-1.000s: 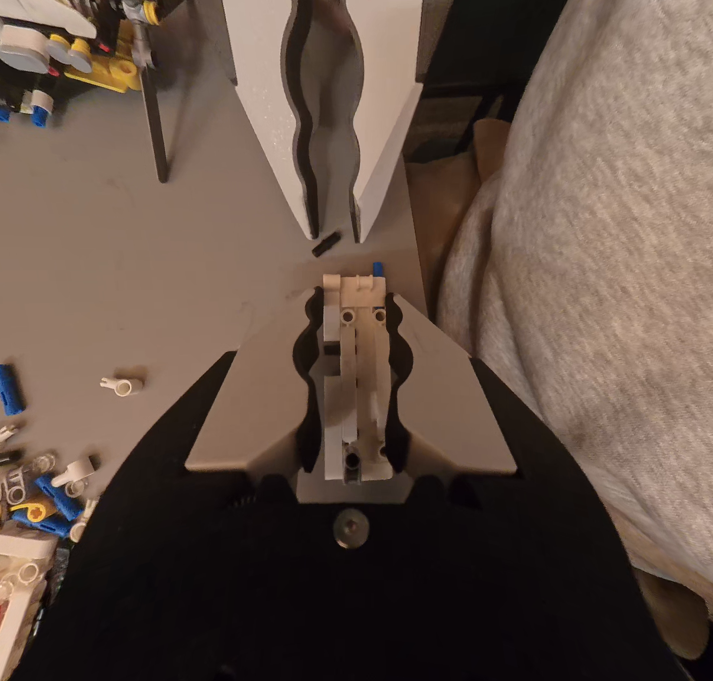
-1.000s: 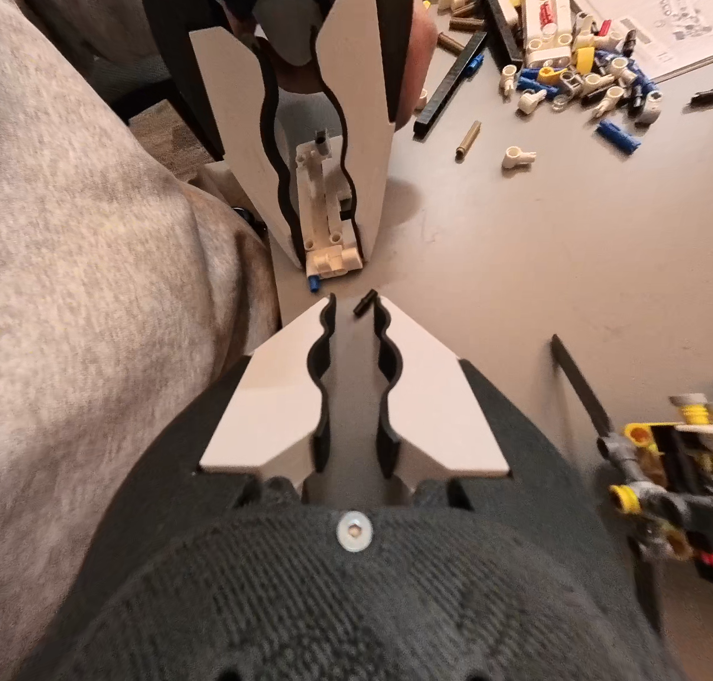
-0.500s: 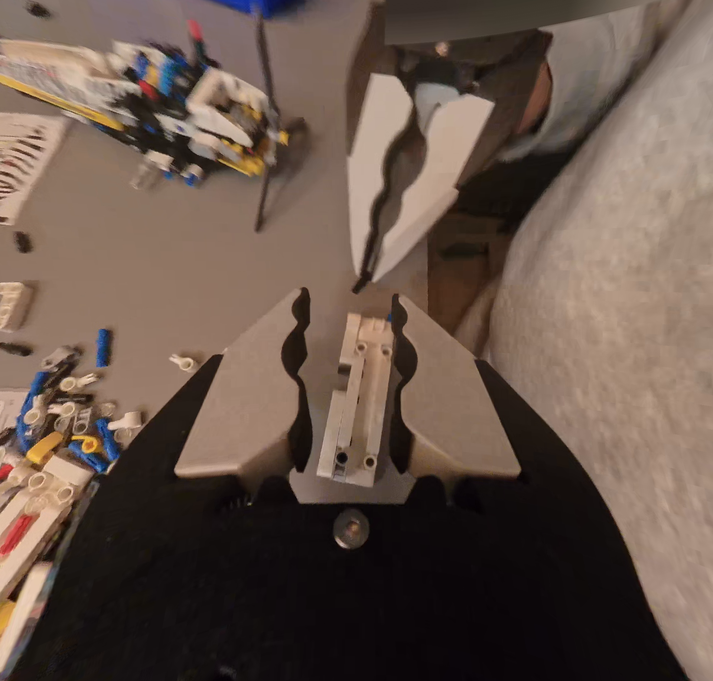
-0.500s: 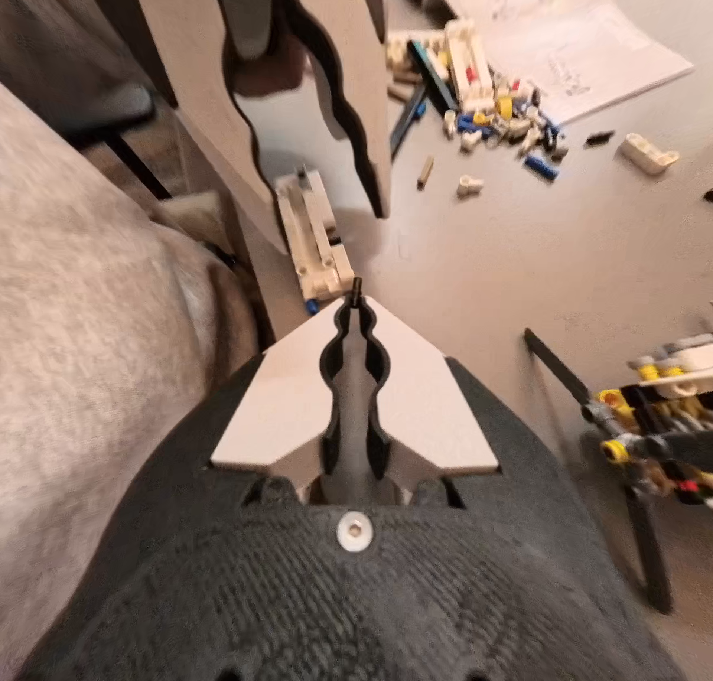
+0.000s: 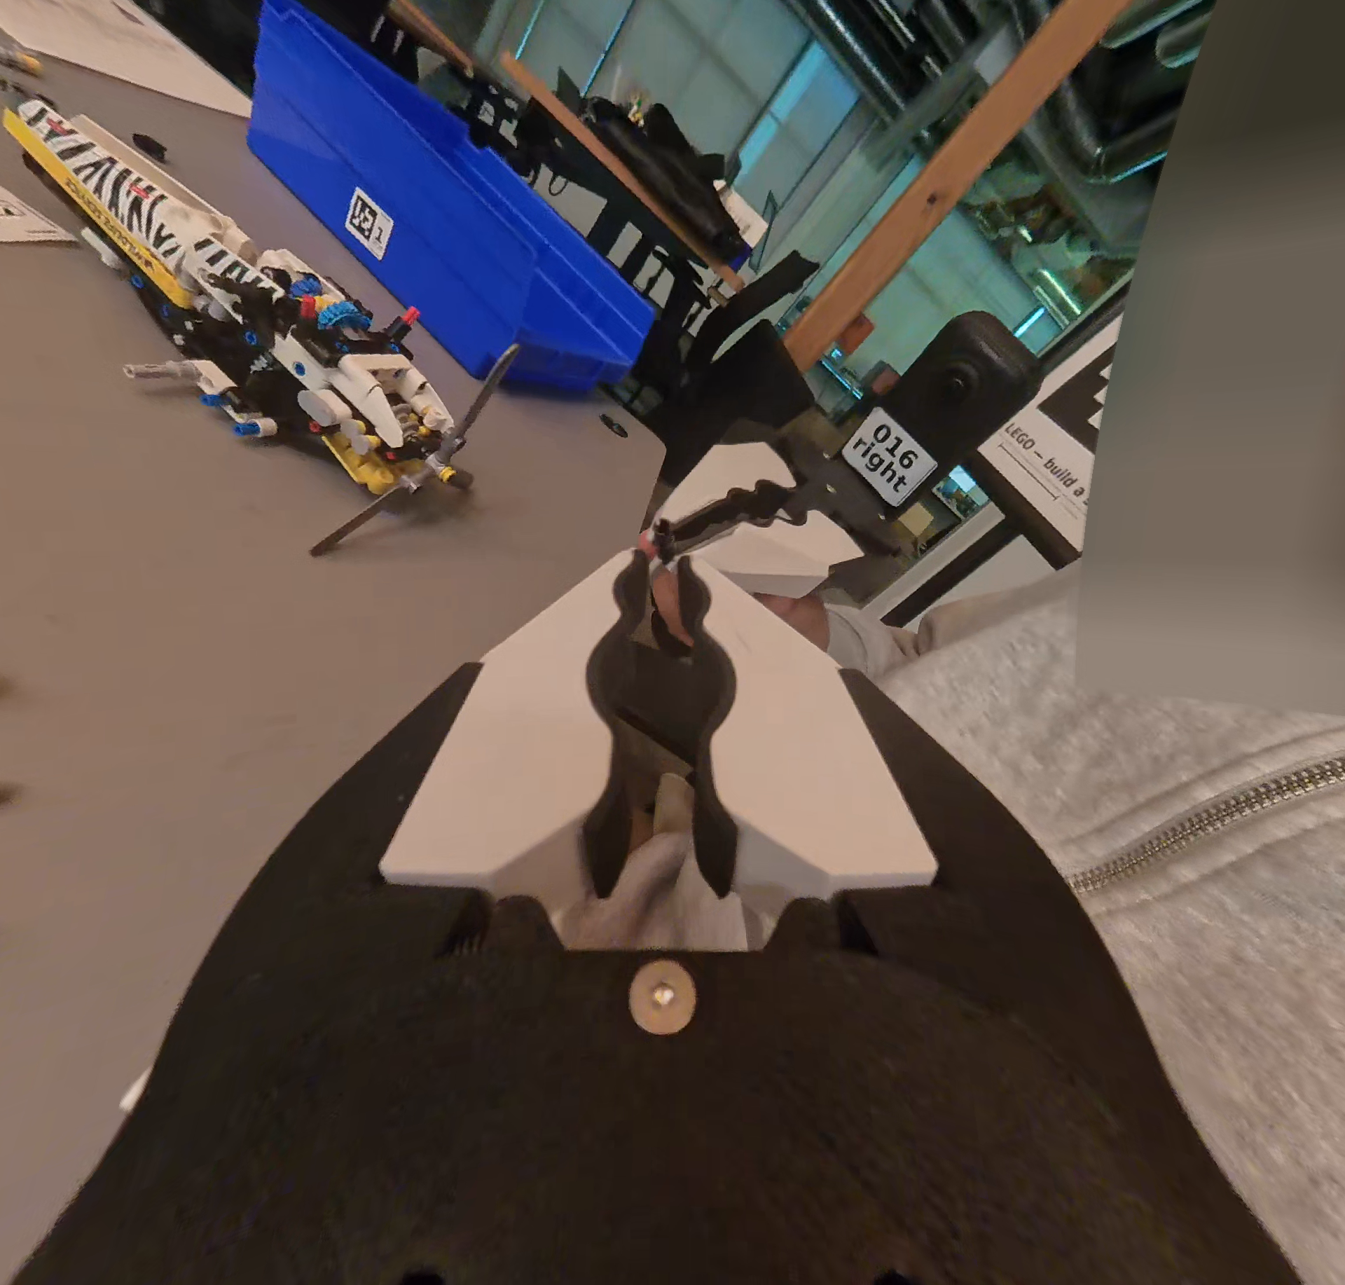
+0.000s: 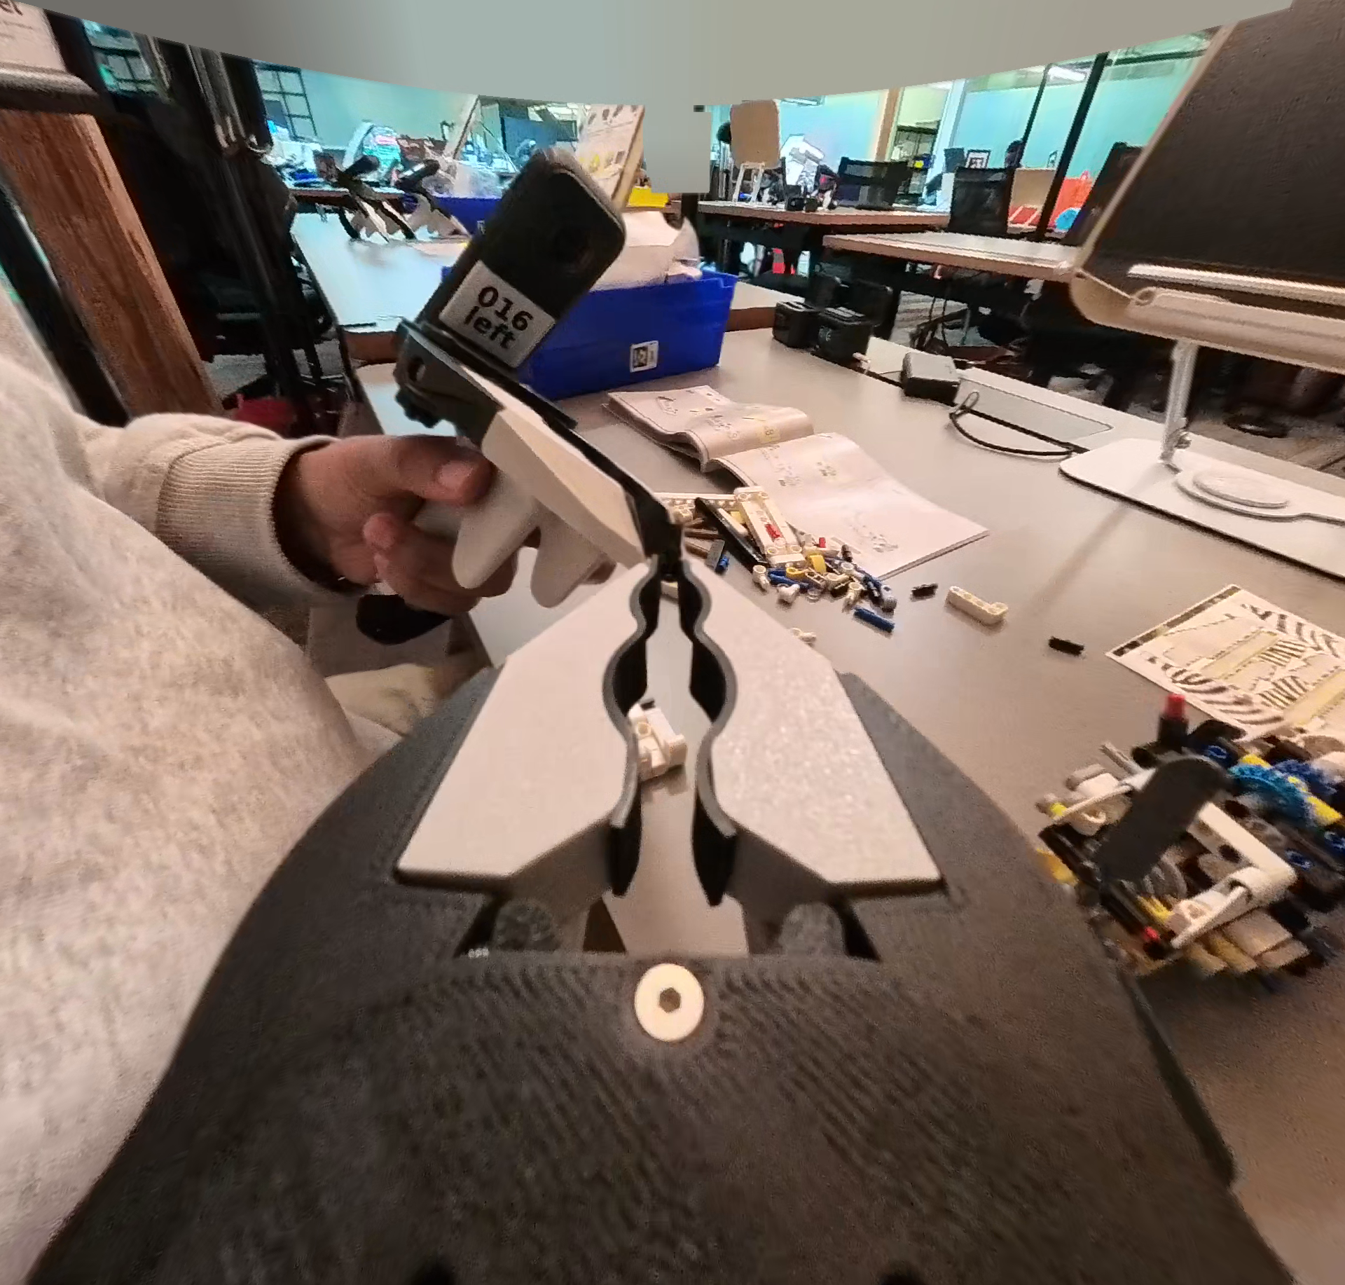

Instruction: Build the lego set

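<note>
My right gripper (image 6: 661, 577) is shut on a small black pin (image 5: 650, 541) at its fingertips and is raised above the grey table (image 5: 145, 668). It also shows in the left wrist view (image 5: 655, 540). My left gripper (image 5: 659, 566) has its jaws almost together, with nothing seen between them. Its tips meet the right gripper's tips at the pin. In the right wrist view, a hand holds the left gripper (image 6: 664, 547). The white beam sub-assembly (image 6: 655, 740) lies on the table below, seen through the right jaws. The partly built striped model (image 5: 291, 355) lies on the table to the left.
The model also shows at the right edge of the right wrist view (image 6: 1201, 864). A pile of loose parts (image 6: 808, 573), an open instruction booklet (image 6: 837, 478) and a sticker sheet (image 6: 1237, 660) lie beyond. A blue bin (image 5: 437, 231) stands behind. A grey sleeve is close on one side. My left and right fingertips are right by each other. The partly built striped model (image 5: 291, 355) is about 20 cm from both grippers' fingertips.
The left gripper let go of the white sub-assembly onto the table, then nearly closed. The right gripper closed on the black pin and lifted it. Both grippers tilted up and met tip to tip.
</note>
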The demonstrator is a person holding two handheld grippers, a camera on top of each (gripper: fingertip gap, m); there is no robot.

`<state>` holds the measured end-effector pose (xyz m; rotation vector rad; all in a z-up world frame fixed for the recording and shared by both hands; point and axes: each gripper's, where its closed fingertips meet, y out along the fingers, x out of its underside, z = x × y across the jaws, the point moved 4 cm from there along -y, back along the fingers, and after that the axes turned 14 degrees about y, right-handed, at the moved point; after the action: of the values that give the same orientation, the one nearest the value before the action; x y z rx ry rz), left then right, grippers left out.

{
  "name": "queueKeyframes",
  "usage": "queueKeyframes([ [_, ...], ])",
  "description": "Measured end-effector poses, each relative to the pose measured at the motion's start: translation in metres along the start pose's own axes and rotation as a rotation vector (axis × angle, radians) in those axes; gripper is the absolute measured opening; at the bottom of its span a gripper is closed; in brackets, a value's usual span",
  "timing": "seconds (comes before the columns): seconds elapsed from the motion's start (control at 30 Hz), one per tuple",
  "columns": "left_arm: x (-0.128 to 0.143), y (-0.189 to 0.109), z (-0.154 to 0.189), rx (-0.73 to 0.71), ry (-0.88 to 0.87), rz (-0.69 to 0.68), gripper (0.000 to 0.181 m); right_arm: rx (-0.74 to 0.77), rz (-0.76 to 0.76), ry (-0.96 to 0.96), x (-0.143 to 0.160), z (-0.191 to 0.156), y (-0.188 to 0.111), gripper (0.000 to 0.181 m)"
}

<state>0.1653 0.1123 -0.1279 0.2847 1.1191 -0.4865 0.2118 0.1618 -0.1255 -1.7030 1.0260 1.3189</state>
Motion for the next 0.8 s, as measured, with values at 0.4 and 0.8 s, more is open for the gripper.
queueKeyframes([
  [0.4, -0.004, -0.009, 0.013, 0.045, -0.072, 0.098, 0.0, 0.019, -0.017, -0.06, -0.001, -0.017, 0.0, 0.003],
  [0.8, -0.006, -0.017, 0.011, 0.052, -0.075, 0.136, 0.013, -0.081, 0.047, 0.158, -0.002, -0.017, 0.002, 0.003],
])
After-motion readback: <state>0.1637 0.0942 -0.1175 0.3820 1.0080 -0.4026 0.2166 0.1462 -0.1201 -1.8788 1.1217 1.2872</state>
